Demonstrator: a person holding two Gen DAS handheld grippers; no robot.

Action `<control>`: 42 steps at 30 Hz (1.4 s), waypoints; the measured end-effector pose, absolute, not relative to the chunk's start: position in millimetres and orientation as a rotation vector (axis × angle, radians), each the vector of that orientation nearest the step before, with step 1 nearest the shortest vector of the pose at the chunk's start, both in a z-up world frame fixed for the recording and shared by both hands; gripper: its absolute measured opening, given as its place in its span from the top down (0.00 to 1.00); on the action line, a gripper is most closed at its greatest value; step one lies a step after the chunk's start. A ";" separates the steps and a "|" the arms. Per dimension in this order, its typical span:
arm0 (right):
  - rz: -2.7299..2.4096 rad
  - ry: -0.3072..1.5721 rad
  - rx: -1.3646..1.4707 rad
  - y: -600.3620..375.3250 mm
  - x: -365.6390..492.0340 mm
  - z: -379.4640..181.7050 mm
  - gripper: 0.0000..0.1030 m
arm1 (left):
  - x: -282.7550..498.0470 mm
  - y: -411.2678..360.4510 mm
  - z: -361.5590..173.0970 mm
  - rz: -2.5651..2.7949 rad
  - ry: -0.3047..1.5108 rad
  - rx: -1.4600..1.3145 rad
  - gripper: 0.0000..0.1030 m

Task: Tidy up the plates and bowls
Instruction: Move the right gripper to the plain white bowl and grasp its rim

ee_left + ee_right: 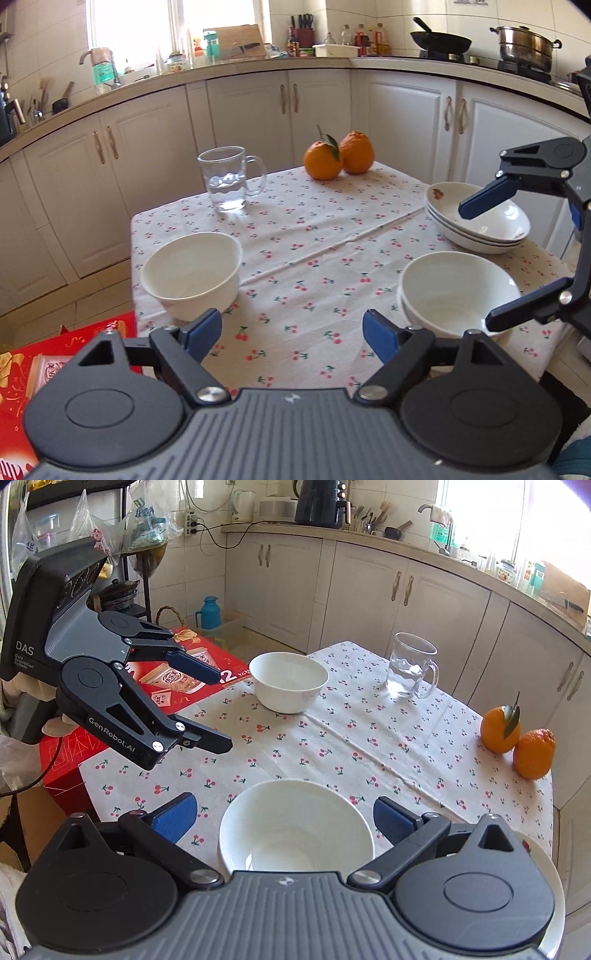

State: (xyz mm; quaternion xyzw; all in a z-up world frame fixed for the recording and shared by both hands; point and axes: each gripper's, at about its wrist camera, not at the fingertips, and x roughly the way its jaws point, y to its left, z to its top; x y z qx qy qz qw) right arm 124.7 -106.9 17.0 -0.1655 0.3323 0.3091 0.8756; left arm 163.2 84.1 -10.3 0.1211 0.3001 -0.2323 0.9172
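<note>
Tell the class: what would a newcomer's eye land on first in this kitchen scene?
Probably the two oranges at the far edge of the cherry-print tablecloth, bright against white crockery. Next, the lone white bowl at the table's left edge and the stacked plates on the right, beneath the open right gripper.

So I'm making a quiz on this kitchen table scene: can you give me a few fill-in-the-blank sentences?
1. The glass mug holds some ____.
2. Beside the mug stand ____ oranges.
3. The lone bowl near the left gripper is ____ in colour.
4. The right gripper has its jaws ____.

Missing words: water; two; white; open
</note>
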 end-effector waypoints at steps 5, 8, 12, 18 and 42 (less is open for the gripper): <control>0.699 0.689 -0.378 -90.2 156.4 26.9 0.00 | 188.6 105.6 -18.3 -0.433 0.637 0.199 0.12; 0.731 0.696 -0.386 -80.6 179.6 30.6 0.00 | 203.4 111.1 -23.4 -0.400 0.636 0.204 0.11; 0.766 0.719 -0.370 -67.4 216.0 32.1 0.00 | 222.2 113.1 -33.8 -0.376 0.632 0.224 0.11; 0.808 0.759 -0.372 -44.5 267.0 22.5 0.00 | 247.0 115.7 -48.8 -0.355 0.640 0.210 0.11; 0.895 0.949 -0.250 7.6 376.9 -34.8 0.31 | 271.0 116.1 -63.0 -0.359 0.636 0.192 0.15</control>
